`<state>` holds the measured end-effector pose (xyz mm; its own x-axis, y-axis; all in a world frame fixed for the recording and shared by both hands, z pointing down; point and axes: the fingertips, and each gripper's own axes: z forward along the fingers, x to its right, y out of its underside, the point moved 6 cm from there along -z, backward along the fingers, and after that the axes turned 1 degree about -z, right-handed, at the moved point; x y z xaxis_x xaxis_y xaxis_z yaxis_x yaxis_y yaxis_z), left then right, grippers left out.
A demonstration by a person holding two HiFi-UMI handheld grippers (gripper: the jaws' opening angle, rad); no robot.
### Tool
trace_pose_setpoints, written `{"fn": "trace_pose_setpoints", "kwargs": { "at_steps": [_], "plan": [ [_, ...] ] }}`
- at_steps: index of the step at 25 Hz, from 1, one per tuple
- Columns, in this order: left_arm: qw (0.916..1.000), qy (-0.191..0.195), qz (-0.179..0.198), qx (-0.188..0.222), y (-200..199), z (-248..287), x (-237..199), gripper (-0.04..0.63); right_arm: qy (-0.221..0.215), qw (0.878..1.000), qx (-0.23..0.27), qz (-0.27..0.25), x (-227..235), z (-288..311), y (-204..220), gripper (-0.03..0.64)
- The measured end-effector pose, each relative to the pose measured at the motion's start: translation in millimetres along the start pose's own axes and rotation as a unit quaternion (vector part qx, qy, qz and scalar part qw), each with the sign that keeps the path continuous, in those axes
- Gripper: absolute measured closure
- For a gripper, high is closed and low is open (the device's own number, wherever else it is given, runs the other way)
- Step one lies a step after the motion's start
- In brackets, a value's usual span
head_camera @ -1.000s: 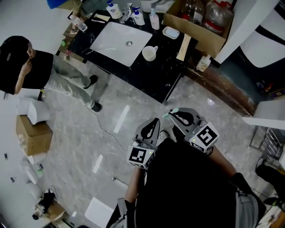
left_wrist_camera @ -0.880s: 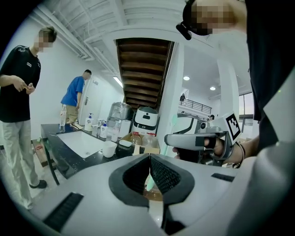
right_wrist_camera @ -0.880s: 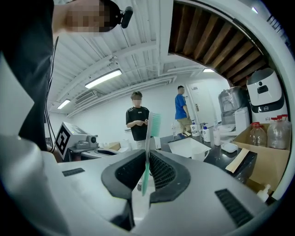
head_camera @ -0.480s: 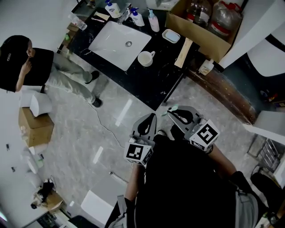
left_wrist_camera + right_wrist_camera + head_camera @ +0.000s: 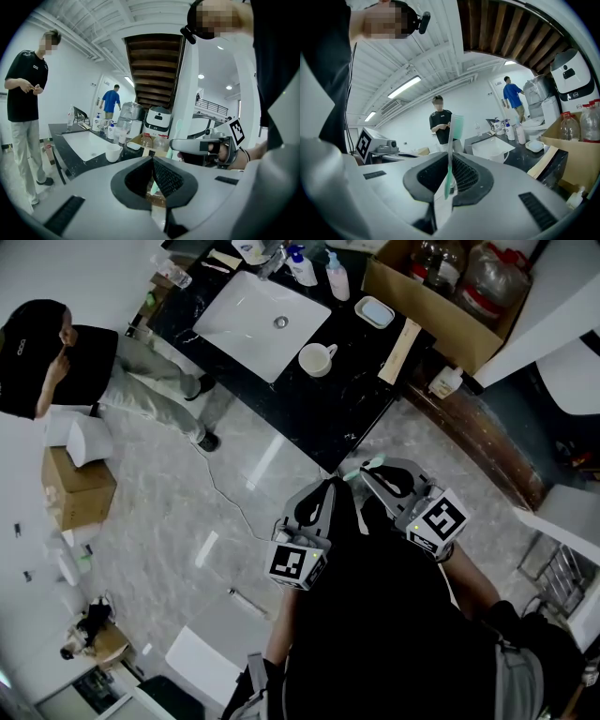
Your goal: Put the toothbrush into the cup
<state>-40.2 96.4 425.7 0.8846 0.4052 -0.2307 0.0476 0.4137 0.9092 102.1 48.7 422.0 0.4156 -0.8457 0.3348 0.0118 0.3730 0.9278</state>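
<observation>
Overall, the black table (image 5: 349, 397) carries a white sink (image 5: 262, 320) toward its left end. Both tools are off the table's near corner, over the floor. The right hand-held gripper (image 5: 451, 163) has its jaws clamped on the toothbrush's handle. The left hand-held gripper (image 5: 152, 161) has its jaws together, with nothing between them. A white cup (image 5: 316, 359) stands upright near the table's middle, just beside the sink. The pale green toothbrush (image 5: 452, 140) stands upright in the right jaws, head uppermost, well apart from the cup.

With left tool (image 5: 152, 160) pinched together, right tool (image 5: 449, 158) clamps.
</observation>
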Motion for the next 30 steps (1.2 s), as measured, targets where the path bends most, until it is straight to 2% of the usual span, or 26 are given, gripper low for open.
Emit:
{"fn": "trace_pose_setpoints", "kwargs": {
  "at_steps": [4,13,18,30],
  "plan": [
    [1.0000,0.002,0.004,-0.007,-2,7,-16,0.583,0.007,1.000,0.001,-0.006,6,12,-4,0.578],
    [0.9994,0.034,0.006,0.009,-23,26,-60,0.584,0.031,0.999,0.001,-0.017,12,50,-23,0.578],
    [0.9980,0.058,0.011,0.020,-32,32,-95,0.584,0.045,0.999,-0.002,-0.019,14,82,-33,0.578],
    [0.9931,0.114,0.026,0.015,-51,47,-163,0.584,0.077,0.997,0.001,-0.019,22,149,-49,0.578]
  ]
}}
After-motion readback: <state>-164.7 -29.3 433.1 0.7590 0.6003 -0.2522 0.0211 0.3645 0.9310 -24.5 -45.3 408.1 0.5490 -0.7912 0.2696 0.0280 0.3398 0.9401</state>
